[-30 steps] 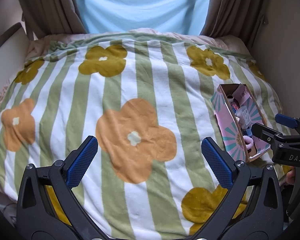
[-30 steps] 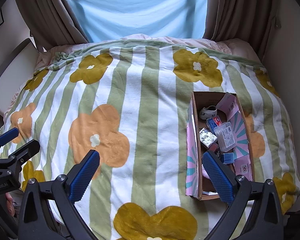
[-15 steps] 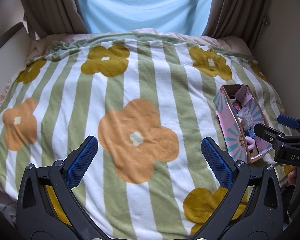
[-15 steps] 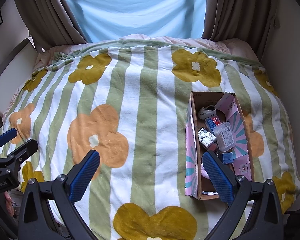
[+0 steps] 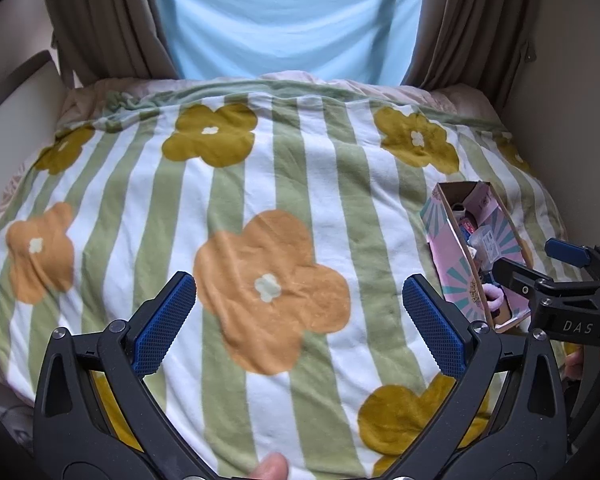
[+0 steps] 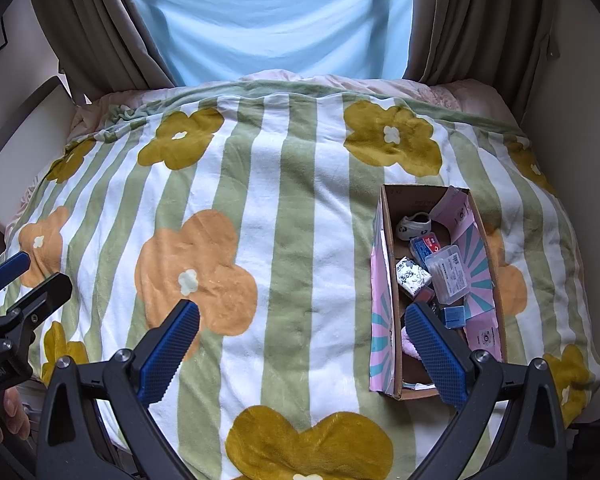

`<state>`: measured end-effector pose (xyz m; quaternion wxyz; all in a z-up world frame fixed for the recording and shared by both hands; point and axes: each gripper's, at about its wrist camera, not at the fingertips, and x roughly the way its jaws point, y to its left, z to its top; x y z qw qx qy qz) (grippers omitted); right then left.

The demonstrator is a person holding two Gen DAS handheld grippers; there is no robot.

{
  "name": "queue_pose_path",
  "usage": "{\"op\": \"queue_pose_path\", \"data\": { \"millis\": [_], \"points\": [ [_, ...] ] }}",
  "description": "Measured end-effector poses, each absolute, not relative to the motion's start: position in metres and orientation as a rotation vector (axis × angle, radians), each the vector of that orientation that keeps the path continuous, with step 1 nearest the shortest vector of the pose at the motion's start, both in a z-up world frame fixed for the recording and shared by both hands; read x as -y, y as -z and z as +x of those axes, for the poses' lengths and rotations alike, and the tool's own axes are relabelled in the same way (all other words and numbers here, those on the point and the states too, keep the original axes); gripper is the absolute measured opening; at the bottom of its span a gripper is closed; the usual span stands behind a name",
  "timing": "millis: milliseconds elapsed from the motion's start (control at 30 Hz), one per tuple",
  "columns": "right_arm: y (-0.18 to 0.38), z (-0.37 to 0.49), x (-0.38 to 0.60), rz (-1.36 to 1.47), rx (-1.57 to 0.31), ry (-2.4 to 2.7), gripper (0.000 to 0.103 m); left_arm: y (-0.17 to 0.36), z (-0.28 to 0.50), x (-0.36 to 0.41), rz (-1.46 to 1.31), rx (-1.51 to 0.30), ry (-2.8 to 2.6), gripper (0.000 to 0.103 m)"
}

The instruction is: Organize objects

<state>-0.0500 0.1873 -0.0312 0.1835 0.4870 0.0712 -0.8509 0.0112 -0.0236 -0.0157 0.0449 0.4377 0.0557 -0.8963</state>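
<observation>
A pink and teal cardboard box [image 6: 382, 304] lies open on the right side of the bed. It holds several small items: a white sock [image 6: 414, 225], a clear plastic case [image 6: 448, 274], a blue cube [image 6: 454, 317], a patterned packet [image 6: 412, 276]. The box also shows in the left wrist view [image 5: 450, 264]. My right gripper [image 6: 304, 344] is open and empty, above the blanket at the box's near left. My left gripper [image 5: 298, 320] is open and empty over the orange flower, left of the box.
The bed is covered by a green-and-white striped blanket [image 6: 284, 208] with yellow and orange flowers. Brown curtains [image 6: 100, 28] and a light blue window blind [image 6: 272, 16] stand behind. A wall [image 6: 572, 92] runs close along the bed's right side.
Both grippers have drawn back slightly and tilted up, so the bed and box sit lower in the views. Both stay open and empty. The box has not moved.
</observation>
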Motion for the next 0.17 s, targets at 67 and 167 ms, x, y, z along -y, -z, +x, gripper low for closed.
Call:
{"op": "queue_pose_path", "data": {
  "millis": [67, 167],
  "points": [
    [0.0312, -0.0524, -0.1857, 1.383, -0.199, 2.397, 0.103, 0.0161, 0.0128, 0.0228, 1.327, -0.172, 2.729, 0.103],
    [0.0302, -0.0565, -0.1853, 1.393, -0.196, 2.392, 0.103, 0.0173, 0.0128, 0.0221, 1.331, -0.165, 2.721, 0.103]
  ]
}}
